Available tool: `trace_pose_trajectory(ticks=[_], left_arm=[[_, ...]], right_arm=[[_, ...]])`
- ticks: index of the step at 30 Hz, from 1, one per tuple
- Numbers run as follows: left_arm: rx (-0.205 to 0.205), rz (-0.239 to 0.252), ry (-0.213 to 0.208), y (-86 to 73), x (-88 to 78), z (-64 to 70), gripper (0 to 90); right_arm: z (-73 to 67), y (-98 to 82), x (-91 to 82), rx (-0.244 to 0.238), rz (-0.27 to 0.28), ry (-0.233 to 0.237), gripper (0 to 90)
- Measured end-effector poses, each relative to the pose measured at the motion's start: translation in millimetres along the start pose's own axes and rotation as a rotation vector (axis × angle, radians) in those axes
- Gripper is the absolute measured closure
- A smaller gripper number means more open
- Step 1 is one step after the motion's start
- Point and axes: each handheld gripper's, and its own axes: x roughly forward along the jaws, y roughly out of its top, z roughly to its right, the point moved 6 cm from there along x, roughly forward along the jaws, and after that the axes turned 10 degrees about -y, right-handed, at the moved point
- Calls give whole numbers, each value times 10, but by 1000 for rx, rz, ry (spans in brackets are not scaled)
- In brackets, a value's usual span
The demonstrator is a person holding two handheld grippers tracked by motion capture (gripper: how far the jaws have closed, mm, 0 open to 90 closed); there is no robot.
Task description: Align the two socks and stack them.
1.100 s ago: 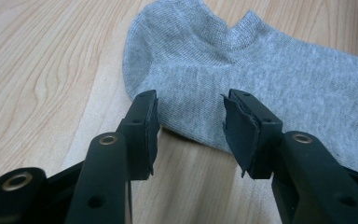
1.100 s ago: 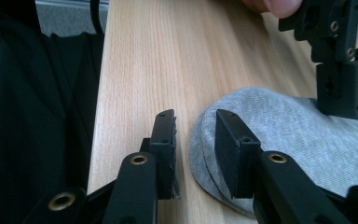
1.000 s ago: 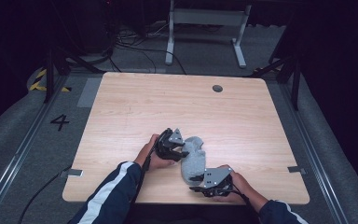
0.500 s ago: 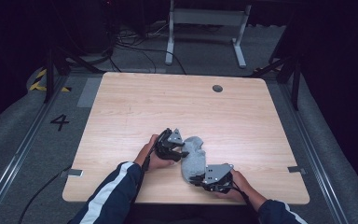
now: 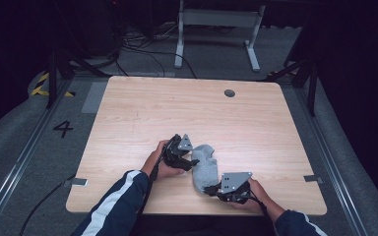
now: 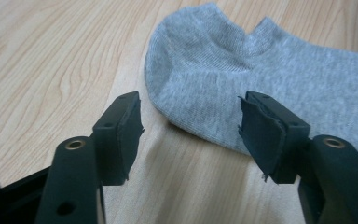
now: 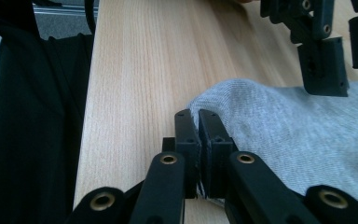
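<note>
The right tongs were found closed, with the edge of the toe end of the grey sock pinched between the jaws, while the left tongs had just been opening and were held apart over the heel end of the sock, with no pad pressed on the fabric. The sock was laid flat on the wooden surface, near its front edge, between the two tongs, with its cuff opening turned toward the far side. Behind the surface, cables were seen on the floor.
</note>
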Motion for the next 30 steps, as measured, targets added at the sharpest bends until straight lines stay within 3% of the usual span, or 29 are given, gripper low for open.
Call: trace_pose_trajectory(ticks=[4, 12, 17, 24, 30], left_arm=[[1, -33, 5, -3, 62, 14, 344], [-49, 0, -50, -13, 149, 37, 322], [-44, 12, -60, -23, 152, 25, 316], [-75, 20, -83, -31, 162, 32, 316], [-64, 15, -86, -23, 171, 69, 319]], right_arm=[[3, 26, -57, -3, 9, -6, 877], [-35, 94, -150, -17, 20, -9, 877], [-25, 121, -159, -10, 23, -10, 877], [-16, 122, -214, -12, 27, -15, 878], [8, 109, -304, -10, 27, -23, 878]])
